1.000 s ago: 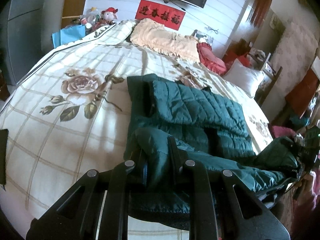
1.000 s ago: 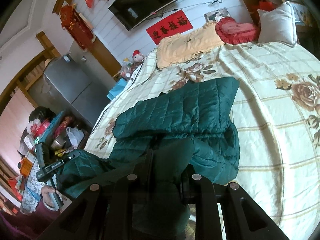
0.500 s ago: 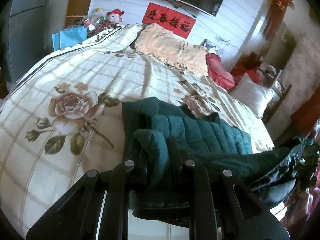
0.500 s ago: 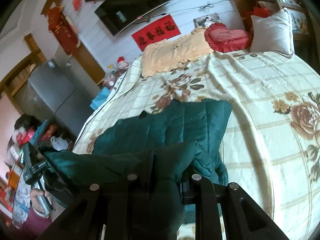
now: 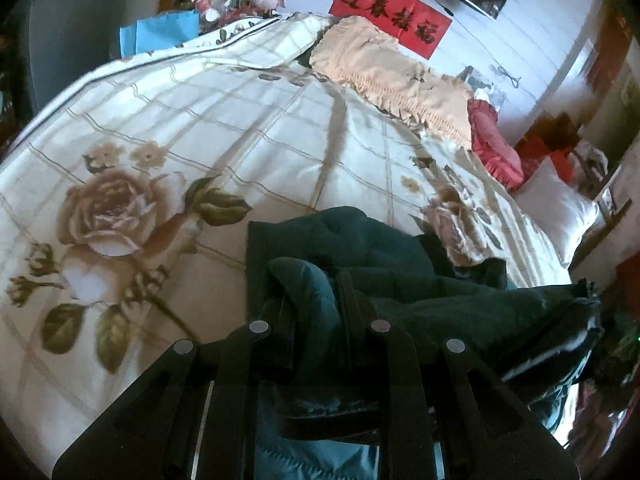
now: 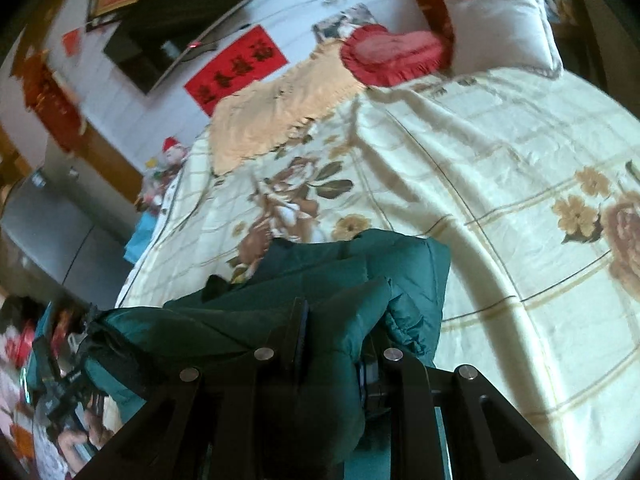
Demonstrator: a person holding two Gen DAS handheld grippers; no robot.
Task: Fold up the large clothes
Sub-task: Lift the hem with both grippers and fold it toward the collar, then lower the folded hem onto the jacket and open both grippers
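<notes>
The far wall's red banner (image 5: 394, 28) bears black characters, too blurred to read. Both grippers' fingers pinch the green quilted coat (image 6: 352, 280), left gripper (image 5: 316, 300) and right gripper (image 6: 336, 324), its near folds hiding their tips.

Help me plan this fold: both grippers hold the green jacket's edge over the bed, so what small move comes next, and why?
Probably lower the edge onto the far part of the green jacket and align it: left gripper and right gripper both pinch it above the bedspread.

My two wrist views look obliquely down along the fingers, close over the green quilted jacket (image 5: 360, 248); both share the bed (image 6: 500, 168).
</notes>
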